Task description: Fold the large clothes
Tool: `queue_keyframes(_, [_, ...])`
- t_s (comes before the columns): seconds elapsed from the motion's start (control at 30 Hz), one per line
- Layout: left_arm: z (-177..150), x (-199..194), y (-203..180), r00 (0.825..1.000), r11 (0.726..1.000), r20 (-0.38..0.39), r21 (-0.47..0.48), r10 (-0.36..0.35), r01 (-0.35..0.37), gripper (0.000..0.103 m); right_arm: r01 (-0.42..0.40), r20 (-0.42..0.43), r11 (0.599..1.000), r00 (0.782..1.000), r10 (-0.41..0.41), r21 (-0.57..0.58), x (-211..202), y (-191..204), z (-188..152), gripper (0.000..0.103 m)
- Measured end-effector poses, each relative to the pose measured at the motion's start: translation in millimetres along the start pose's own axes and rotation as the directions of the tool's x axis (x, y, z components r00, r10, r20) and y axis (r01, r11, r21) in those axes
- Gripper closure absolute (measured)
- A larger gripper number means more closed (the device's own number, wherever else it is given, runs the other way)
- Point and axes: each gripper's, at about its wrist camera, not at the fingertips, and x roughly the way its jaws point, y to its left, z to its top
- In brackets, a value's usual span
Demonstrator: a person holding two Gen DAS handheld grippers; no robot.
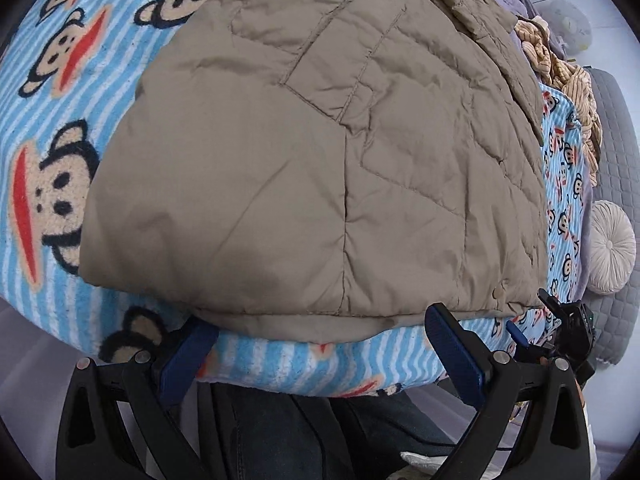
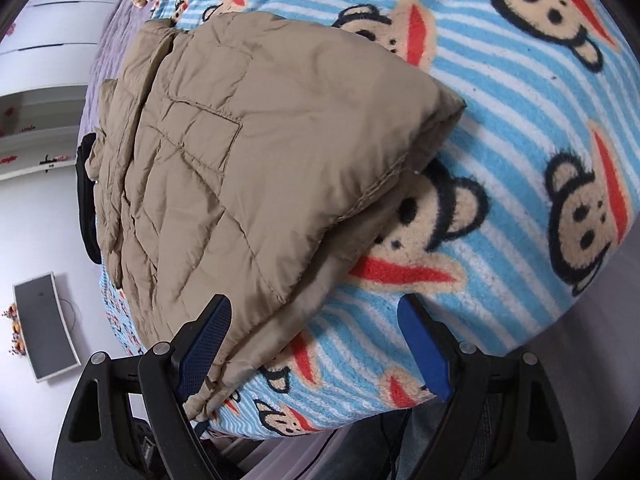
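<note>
Both tools stand spread wide at the near edge of the bed, pinching nothing. Left gripper straddles the hem of the quilted tan jacket, its left pad tucked under the cloth. Right gripper frames the jacket's near corner. Beyond them the jacket lies folded on the monkey-print blanket. Farther off, a striped beige garment is heaped, and a round white cushion sits beside the bed.
</note>
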Motion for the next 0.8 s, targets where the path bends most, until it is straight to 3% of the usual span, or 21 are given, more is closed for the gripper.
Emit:
queue_keyframes(0.3, [24.6, 1.1, -24.0, 0.995, 0.999, 0.092, 0.002, -0.049, 0.049, 0.004, -0.194, 0.026, 0.977, 0.981, 0.192, 0.094, 16.5, 10.5, 13.0, 0.016])
queue_keyframes(0.33, [25.4, -1.0, -26.4, 0.993, 0.999, 0.105, 0.008, -0.045, 0.044, 0.009, -0.212, 0.028, 0.974, 0.977, 0.210, 0.086, 16.5, 13.5, 13.9, 0.016])
queue_keyframes(0.37, [27.5, -1.8, -28.2, 0.994, 0.999, 0.107, 0.017, -0.034, 0.033, 0.025, -0.218, 0.032, 0.973, 0.976, 0.217, 0.072, 15.6, 17.3, 15.0, 0.016])
queue_keyframes(0.4, [29.3, -2.1, -29.4, 0.995, 0.999, 0.103, 0.028, -0.019, 0.016, 0.047, -0.217, 0.028, 0.975, 0.976, 0.216, 0.058, 14.5, 21.4, 16.5, 0.016])
queue_keyframes(0.43, [30.8, -2.5, -29.3, 0.995, 0.999, 0.101, 0.034, -0.004, 0.001, 0.061, -0.213, 0.021, 0.976, 0.977, 0.213, 0.048, 14.3, 25.0, 17.8, 0.016])
queue_keyframes(0.47, [33.0, -4.1, -27.5, 0.995, 0.999, 0.102, 0.038, 0.012, -0.016, 0.085, -0.214, 0.013, 0.976, 0.977, 0.213, 0.041, 14.3, 28.4, 19.4, 0.016])
queue_keyframes(0.63, [39.2, -27.3, -21.7, 0.986, 1.000, 0.164, 0.026, -0.020, 0.016, 0.091, -0.229, -0.011, 0.971, 0.973, 0.230, 0.072, 14.5, 27.7, 25.7, 0.020])
queue_keyframes(0.7, [39.9, -33.8, -25.4, 0.984, 0.999, 0.179, 0.037, -0.015, 0.009, 0.091, -0.221, -0.027, 0.972, 0.974, 0.223, 0.086, 15.1, 25.2, 28.4, 0.054])
queue_keyframes(0.73, [39.9, -36.7, -27.1, 0.983, 0.999, 0.186, 0.042, -0.010, 0.002, 0.091, -0.214, -0.035, 0.972, 0.975, 0.218, 0.095, 16.1, 24.1, 30.6, 0.063])
queue_keyframes(0.8, [42.0, -45.2, -33.0, 0.979, 0.999, 0.205, 0.051, -0.004, -0.006, 0.091, -0.208, -0.042, 0.972, 0.976, 0.213, 0.106, 16.4, 22.4, 34.6, 0.092])
